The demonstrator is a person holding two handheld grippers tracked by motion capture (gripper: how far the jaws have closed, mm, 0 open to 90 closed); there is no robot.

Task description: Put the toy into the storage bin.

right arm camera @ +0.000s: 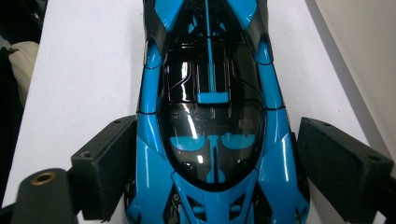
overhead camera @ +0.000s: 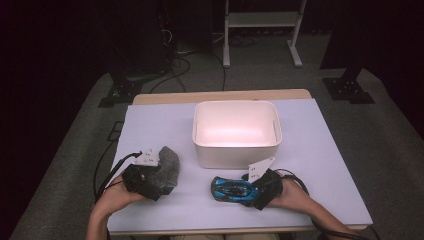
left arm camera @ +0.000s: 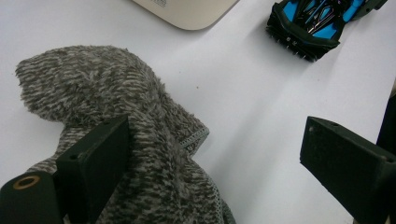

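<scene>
Right now I've got the left gripper (overhead camera: 156, 172) w/ jaws spread wide, one jaw against the grey fuzzy cloth (left arm camera: 116, 116) on the table's left. My right gripper (overhead camera: 250, 187) straddles the blue toy car (right arm camera: 210, 130), jaws beside its flanks; can't tell if they pinch. White bin (overhead camera: 237, 150) sits behind.

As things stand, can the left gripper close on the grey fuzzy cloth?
Probably yes. The left gripper is open, one jaw already against the grey fuzzy cloth, the other standing apart over bare table. Nothing lies between them; the blue toy car sits well clear.
</scene>
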